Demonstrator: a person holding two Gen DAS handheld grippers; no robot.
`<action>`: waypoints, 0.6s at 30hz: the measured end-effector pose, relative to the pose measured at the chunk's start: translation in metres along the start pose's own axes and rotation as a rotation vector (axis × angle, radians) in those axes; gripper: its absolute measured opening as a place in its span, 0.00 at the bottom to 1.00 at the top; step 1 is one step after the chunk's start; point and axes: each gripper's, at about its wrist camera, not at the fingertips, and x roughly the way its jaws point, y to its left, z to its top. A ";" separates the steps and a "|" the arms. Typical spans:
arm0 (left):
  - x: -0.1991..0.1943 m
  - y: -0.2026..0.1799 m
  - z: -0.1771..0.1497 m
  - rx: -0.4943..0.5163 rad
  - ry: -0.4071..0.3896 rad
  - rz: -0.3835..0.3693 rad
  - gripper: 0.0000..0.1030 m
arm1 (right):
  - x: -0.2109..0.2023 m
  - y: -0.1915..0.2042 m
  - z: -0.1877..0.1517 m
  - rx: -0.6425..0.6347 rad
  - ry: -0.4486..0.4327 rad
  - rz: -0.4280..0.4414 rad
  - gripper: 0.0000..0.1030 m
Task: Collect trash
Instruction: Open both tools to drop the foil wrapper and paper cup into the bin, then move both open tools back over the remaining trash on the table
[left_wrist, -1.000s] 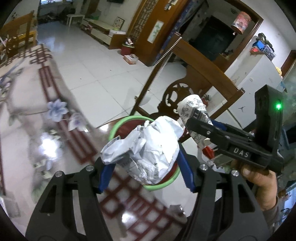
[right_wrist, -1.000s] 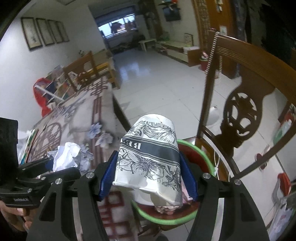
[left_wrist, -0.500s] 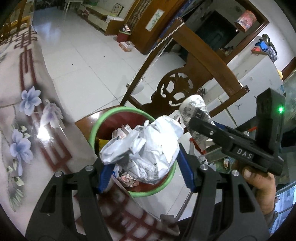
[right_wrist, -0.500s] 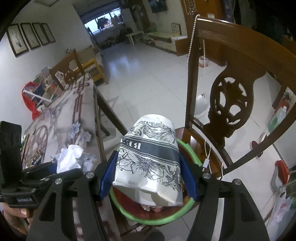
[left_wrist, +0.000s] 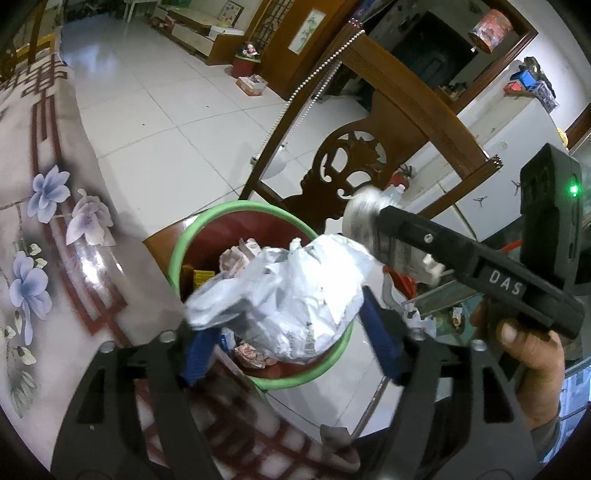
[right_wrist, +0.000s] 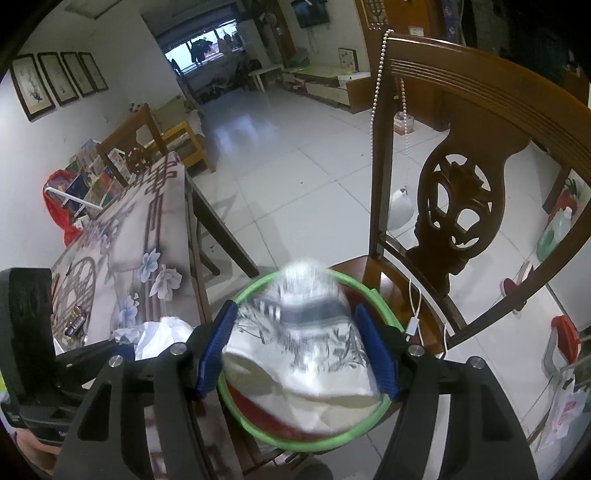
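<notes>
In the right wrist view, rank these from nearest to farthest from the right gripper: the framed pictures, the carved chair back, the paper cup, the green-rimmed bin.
1. Paper cup, between the opening jaws of the right gripper.
2. Green-rimmed bin, just below.
3. Carved chair back, beyond, right.
4. Framed pictures, far wall, upper left.

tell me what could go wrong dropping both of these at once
Both jaws are opening over the green-rimmed bin, which sits on a chair seat. The crumpled paper hangs over the bin's near rim and might tip out. The paper cup looks centred, but the bin already holds trash, so it could bounce off.
</notes>
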 end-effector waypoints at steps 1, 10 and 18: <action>0.001 -0.001 0.000 -0.002 -0.003 0.006 0.79 | 0.000 0.000 0.000 0.003 0.002 0.003 0.67; -0.015 0.009 -0.013 0.001 -0.019 0.069 0.94 | -0.006 0.010 0.002 0.004 -0.031 0.017 0.85; -0.058 0.019 -0.031 0.023 -0.071 0.135 0.95 | -0.007 0.046 0.001 -0.065 -0.034 0.042 0.90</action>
